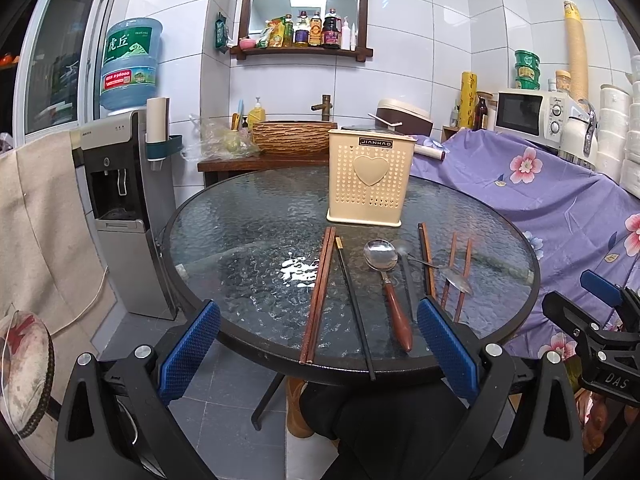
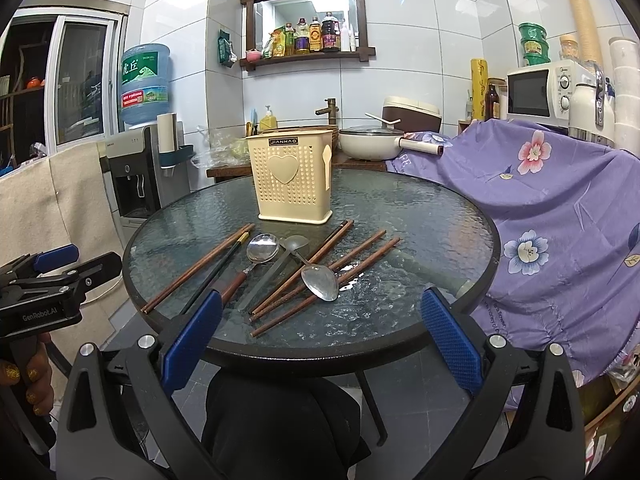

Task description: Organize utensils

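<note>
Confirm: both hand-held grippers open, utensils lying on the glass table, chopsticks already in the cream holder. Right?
Not quite. The chopsticks still lie on the glass table with the spoons, in front of the cream holder, as the right wrist view shows. Both hand-held grippers, left and right, are open.

Glossy metal spoon (image 1: 381, 254), wooden chopsticks (image 1: 319, 298)

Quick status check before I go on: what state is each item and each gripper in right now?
Left gripper: open, holding nothing.
Right gripper: open, holding nothing.
Utensil holder: upright on the glass table.
Wooden-handled spoon: flat, bowl up.
Metal spoon: lying across chopsticks.
Black chopstick: flat, overhanging the table edge.
</note>
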### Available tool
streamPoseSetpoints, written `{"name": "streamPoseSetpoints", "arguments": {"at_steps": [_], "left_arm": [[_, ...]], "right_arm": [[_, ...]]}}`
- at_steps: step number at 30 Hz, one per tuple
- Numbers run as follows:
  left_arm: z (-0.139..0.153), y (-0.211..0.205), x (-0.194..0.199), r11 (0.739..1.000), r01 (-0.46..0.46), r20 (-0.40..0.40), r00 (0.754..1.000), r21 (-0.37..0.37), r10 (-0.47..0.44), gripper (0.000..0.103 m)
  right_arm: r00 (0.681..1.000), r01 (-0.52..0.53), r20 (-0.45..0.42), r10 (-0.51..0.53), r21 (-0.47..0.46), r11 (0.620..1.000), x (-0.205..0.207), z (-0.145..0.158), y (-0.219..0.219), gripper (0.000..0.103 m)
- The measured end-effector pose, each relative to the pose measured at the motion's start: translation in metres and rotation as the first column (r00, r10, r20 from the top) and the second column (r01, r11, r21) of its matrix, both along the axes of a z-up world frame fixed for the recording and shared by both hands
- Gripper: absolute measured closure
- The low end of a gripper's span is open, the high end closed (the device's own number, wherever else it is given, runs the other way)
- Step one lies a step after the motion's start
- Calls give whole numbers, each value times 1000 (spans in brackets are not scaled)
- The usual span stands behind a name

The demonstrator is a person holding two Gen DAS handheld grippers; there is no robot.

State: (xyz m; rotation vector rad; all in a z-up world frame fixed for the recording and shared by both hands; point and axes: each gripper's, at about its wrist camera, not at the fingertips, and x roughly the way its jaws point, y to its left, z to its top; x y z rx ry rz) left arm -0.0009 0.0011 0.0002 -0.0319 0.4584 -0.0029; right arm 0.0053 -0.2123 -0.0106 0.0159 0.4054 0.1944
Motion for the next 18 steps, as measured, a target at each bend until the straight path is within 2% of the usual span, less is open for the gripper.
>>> {"name": "streamPoseSetpoints", "arguments": {"at_steps": [18], "left_arm": [[-6,4,6,1000,-4,-38,999,-14,4,6]], "right_arm": [[1000,0,-22,-1,-6,1000,6,-2,-3,5]]}}
